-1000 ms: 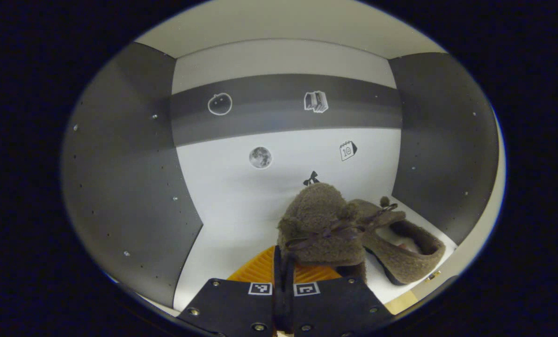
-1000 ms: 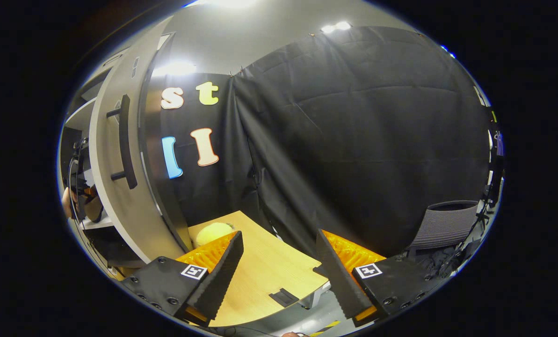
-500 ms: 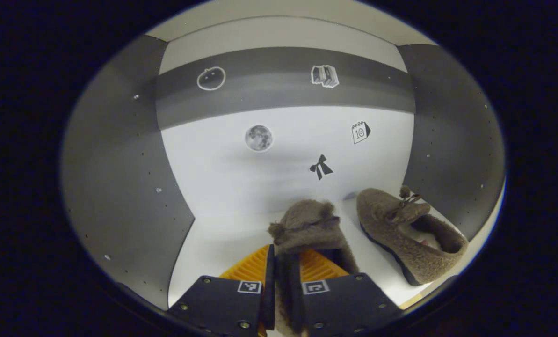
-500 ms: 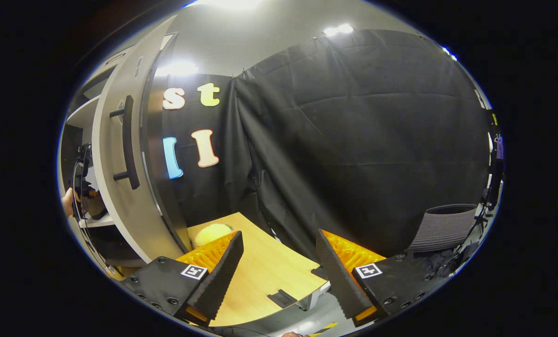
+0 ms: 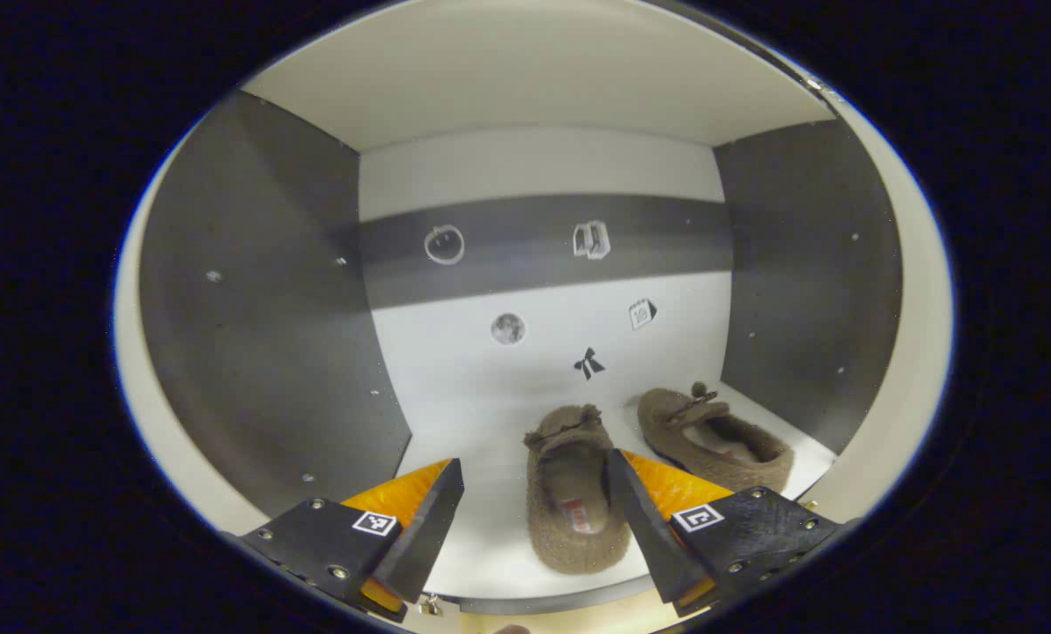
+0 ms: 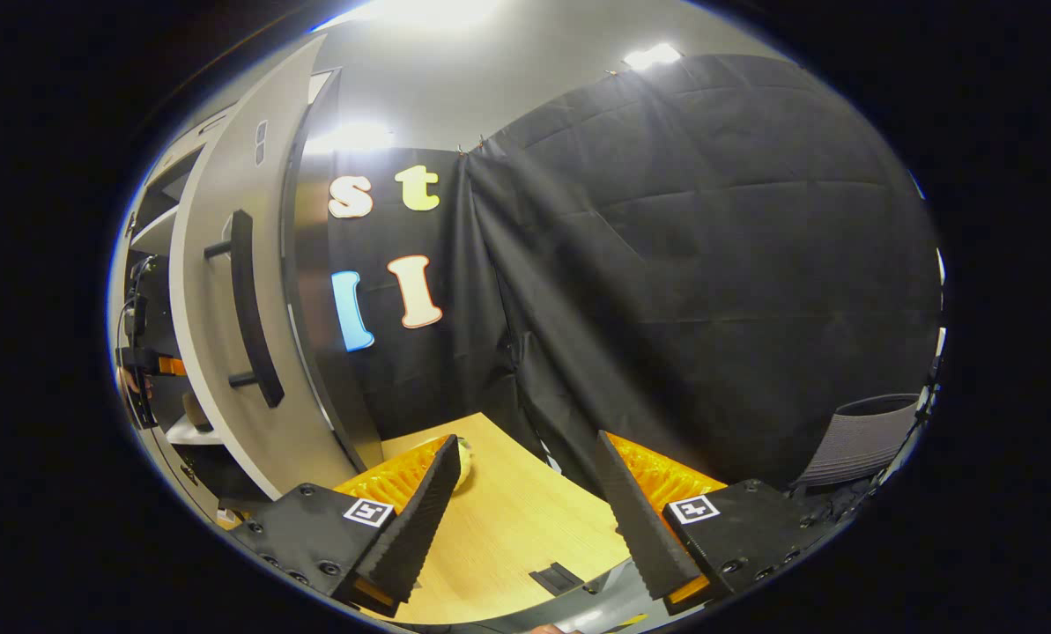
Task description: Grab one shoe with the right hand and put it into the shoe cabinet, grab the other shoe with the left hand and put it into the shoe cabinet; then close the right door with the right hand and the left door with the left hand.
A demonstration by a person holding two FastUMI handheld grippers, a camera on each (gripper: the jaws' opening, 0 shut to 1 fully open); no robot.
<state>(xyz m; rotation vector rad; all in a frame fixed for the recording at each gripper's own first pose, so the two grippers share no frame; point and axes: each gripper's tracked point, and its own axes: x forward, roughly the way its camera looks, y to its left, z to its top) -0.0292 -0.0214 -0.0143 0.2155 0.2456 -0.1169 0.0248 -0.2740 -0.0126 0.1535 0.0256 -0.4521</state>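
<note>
Since the earlier frame my left gripper (image 5: 534,502) had spread open and backed off, leaving the second shoe (image 5: 575,497) on the cabinet shelf (image 5: 481,414) beside the first shoe (image 5: 714,429). My right gripper (image 6: 525,502) hung open by the right door (image 6: 225,299). I judged the near shoe's heel, close to the shelf edge, could block a closing door.

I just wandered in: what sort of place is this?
Probably a staged booth, not a home: two fuzzy brown slippers in a grey shoe cabinet, a light wooden table, black cloth walls.

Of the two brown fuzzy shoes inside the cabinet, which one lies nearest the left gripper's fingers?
The left-hand shoe, heel opening toward the camera, lying between the open left gripper fingers. The other shoe sits farther back, near the right wall.
</note>
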